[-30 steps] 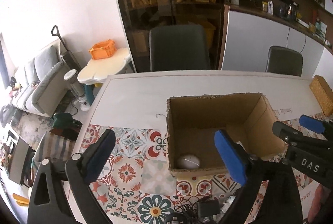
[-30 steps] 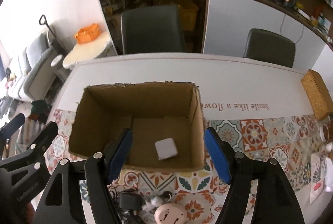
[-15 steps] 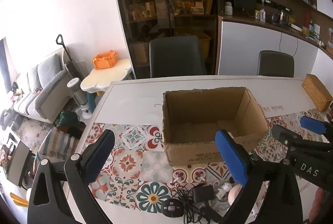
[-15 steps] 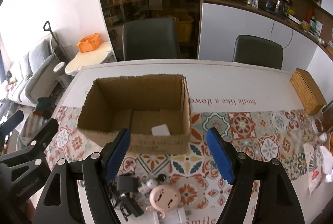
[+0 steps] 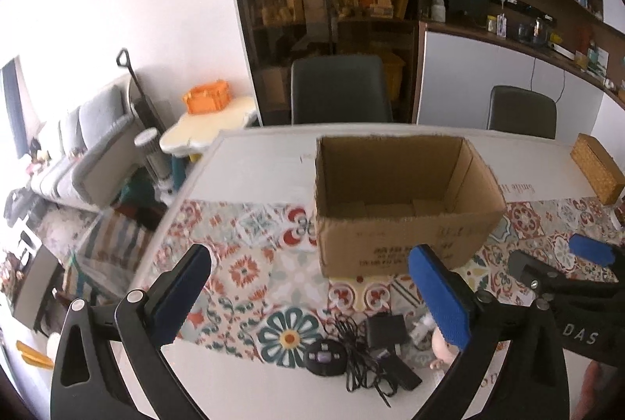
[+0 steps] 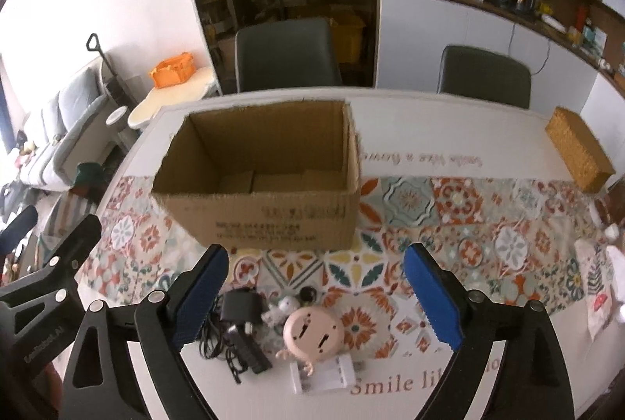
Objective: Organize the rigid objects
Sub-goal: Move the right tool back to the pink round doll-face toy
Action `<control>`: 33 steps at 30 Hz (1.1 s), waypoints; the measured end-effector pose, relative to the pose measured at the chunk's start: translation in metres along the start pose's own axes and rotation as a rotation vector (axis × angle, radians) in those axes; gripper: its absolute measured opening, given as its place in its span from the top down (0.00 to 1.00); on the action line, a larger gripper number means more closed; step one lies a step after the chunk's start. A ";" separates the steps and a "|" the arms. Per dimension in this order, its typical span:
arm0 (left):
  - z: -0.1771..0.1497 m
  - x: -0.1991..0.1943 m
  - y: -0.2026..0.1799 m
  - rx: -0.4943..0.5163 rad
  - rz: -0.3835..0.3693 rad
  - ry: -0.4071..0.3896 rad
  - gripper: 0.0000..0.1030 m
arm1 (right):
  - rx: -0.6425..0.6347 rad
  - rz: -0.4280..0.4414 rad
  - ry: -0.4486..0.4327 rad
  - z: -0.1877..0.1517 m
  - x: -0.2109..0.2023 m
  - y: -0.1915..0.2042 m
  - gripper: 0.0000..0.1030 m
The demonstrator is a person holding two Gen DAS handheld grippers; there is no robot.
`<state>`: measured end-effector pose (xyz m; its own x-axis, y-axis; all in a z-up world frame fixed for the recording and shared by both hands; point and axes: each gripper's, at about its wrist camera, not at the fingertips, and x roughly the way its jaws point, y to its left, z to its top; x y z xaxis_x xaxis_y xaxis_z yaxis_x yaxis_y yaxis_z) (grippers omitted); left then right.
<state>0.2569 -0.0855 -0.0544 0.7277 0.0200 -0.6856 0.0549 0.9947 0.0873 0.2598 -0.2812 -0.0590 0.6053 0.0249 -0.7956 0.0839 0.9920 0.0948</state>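
Observation:
An open cardboard box stands on the patterned tablecloth, and its floor is mostly hidden behind the near wall. In front of it lies a cluster of small items: a black adapter with tangled cable, a round black device, a pink round gadget and a white charger. My left gripper hangs wide open above the adapter, holding nothing. My right gripper is over the pink gadget, its jaws opening with nothing between them.
A woven straw box sits at the table's far right. Two dark chairs stand behind the table. The table's left edge drops off toward a sofa. Cloth and small things lie at the right.
Both grippers have drawn back from over the box toward the table's near side. The small items in front of the box have come into view. The right jaws stand wider.

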 end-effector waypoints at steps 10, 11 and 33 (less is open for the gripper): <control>-0.030 0.020 -0.003 0.011 0.019 0.100 0.00 | 0.008 0.012 0.101 -0.027 0.026 -0.001 0.11; -0.033 0.022 -0.003 0.010 0.018 0.107 0.00 | 0.007 0.015 0.112 -0.030 0.028 -0.001 0.11; -0.086 0.077 -0.011 0.037 0.011 0.321 0.00 | -0.006 0.038 0.306 -0.075 0.093 -0.002 0.11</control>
<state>0.2536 -0.0862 -0.1700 0.4760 0.0673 -0.8769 0.0776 0.9900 0.1181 0.2566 -0.2711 -0.1779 0.3413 0.0977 -0.9348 0.0606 0.9902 0.1256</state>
